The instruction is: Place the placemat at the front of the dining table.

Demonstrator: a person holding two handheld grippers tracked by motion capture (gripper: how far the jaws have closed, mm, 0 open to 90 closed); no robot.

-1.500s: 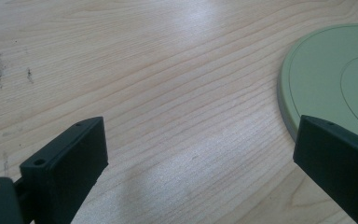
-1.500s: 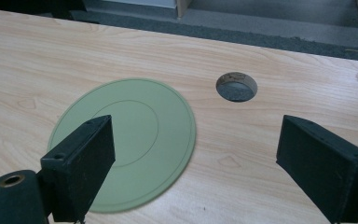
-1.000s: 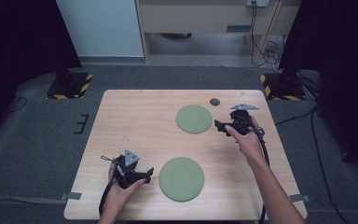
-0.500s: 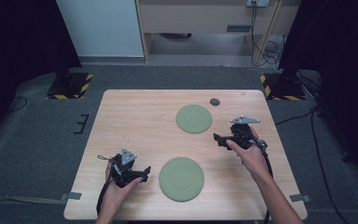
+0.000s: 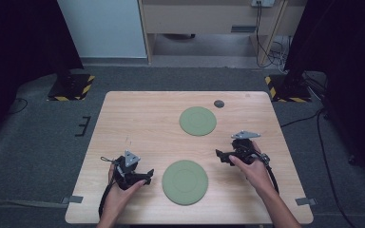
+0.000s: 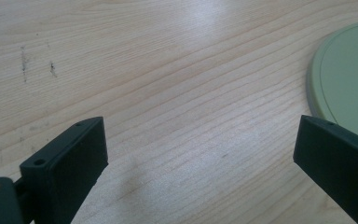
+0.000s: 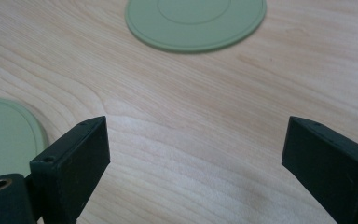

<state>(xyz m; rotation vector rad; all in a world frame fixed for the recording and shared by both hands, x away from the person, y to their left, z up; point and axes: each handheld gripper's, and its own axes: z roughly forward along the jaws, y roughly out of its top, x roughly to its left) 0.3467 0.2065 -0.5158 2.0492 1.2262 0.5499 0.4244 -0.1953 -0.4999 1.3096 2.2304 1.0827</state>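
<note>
You have two flat green plates on the table (image 5: 138, 118). Take the near plate (image 5: 185, 182) as your landmark: it lies close to your edge of the table, between your two hands. The far plate (image 5: 197, 120) sits beyond it, slightly to its right and well apart from it, and a small dark disc (image 5: 218, 103) lies farther back again, near the table's far edge.

Your left gripper (image 5: 134, 175) rests just left of the near plate, its jaws spread wide with nothing between them; in the left gripper view the plate's rim (image 6: 349, 84) shows just past the right-hand jaw. Your right gripper (image 5: 228, 156) sits to the right of the near plate and a little beyond it, jaws equally wide and empty, pointing across the bare wood between the two plates.

The plates look thin, stiff and light, probably plastic with a smooth, slightly slippery face. Lying flat, they offer only the rim, so I'd expect you to need one jaw slid under the low raised edge and the other on top. Pinch at the rim nearest the gripper; a shallow grip may let the plate tip or slide out.
</note>
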